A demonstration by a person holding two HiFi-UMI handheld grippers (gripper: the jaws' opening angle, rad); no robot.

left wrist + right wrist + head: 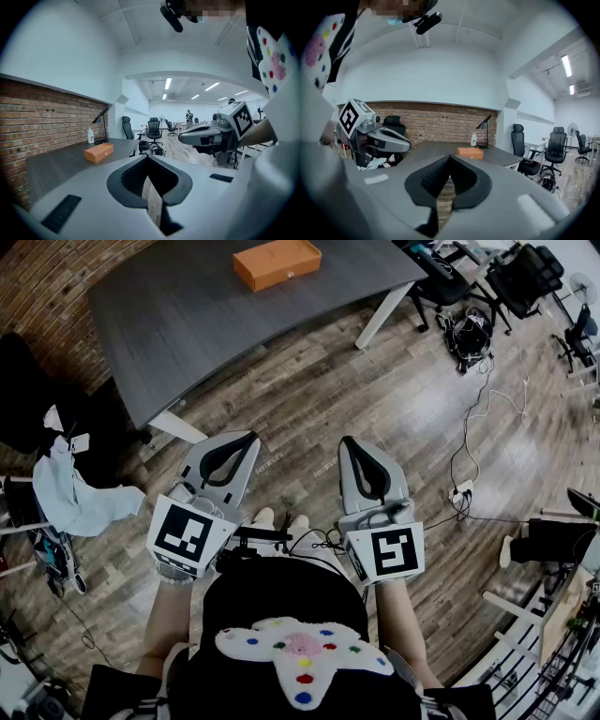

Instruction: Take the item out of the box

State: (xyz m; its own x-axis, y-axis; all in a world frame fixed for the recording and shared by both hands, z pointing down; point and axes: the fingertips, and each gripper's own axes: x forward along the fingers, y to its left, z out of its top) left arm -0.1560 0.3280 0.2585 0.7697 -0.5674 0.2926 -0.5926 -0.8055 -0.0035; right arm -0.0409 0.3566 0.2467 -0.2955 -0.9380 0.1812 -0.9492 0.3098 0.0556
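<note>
Both jaws closed, nothing in them: left gripper (249,437) and right gripper (349,442) over wood floor (403,390), well short of grey table (187,315). Orange box (277,262) sits on table. Only gripper views show white bottle (90,136), desk lamp (485,123) by brick wall (436,122).

The left gripper (149,157) has its pale grey jaws pressed tip to tip with nothing caught between them, only wood-plank floor showing through the dark padded hollow behind the tips. Off to the left, a flat orange rectangular box (99,152) lies on the dark grey tabletop (56,166), well apart from the jaws, with a small white bottle (90,136) and a black desk lamp (100,120) standing beyond it by the red brick wall (37,117). On the right, the right gripper (181,138) hangs side-on with its black-and-white marker cube (243,118) showing, and black office chairs (154,129) stand far back in the room.
</note>
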